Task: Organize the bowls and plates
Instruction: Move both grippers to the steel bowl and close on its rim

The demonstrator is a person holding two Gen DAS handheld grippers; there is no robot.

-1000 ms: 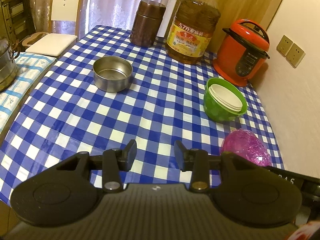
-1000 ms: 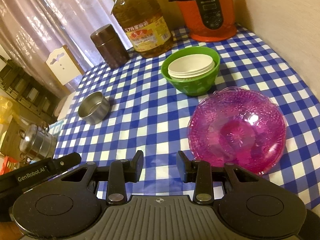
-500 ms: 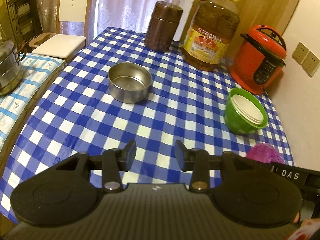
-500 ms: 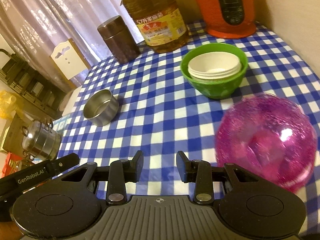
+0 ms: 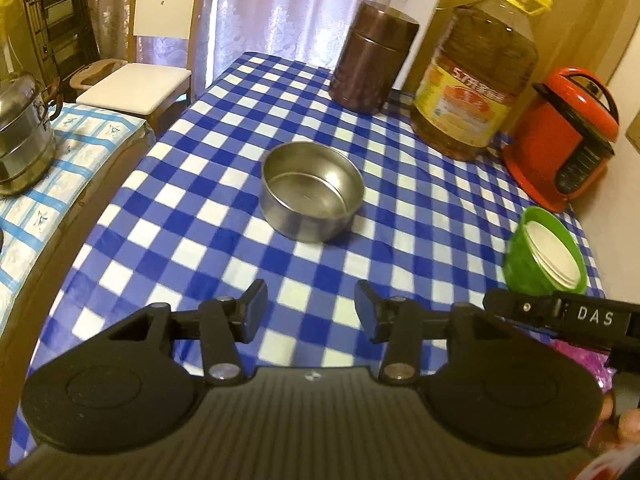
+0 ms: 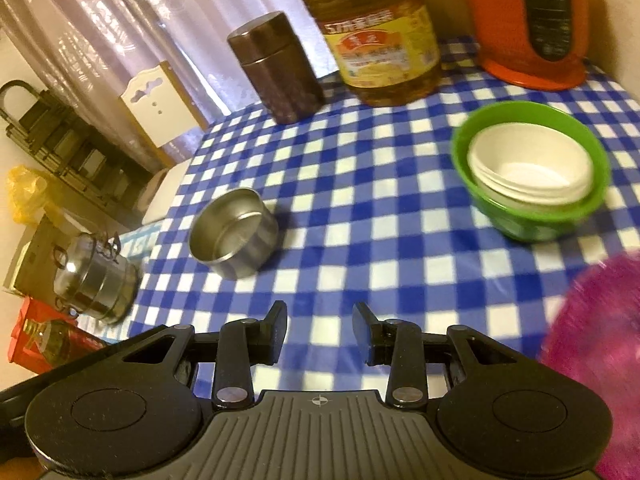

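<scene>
A steel bowl (image 5: pixel 312 190) (image 6: pixel 234 232) stands empty on the blue checked tablecloth (image 5: pixel 400 208). My left gripper (image 5: pixel 311 309) hovers short of it; its jaws are opening with nothing between them. A green bowl (image 6: pixel 532 178) (image 5: pixel 544 252) holds a stack of white bowls (image 6: pixel 530 166) at the right. A pink glass plate (image 6: pixel 596 356) lies at the right edge, blurred. My right gripper (image 6: pixel 320 326) hangs open over bare cloth, left of the pink plate, nothing between its fingers. The right gripper's body (image 5: pixel 560 314) shows in the left wrist view.
At the back stand a brown canister (image 5: pixel 374 58), a big oil bottle (image 5: pixel 476 76) and a red pressure cooker (image 5: pixel 564 132). Left of the table are a white chair (image 5: pixel 156 56) and a steel pot (image 5: pixel 22 132) on a lower surface. A wall lies right.
Both grippers moved forward and left over the table; the steel bowl grew nearer. The pink plate slid to the right edge of the right view. The left jaws widened.
</scene>
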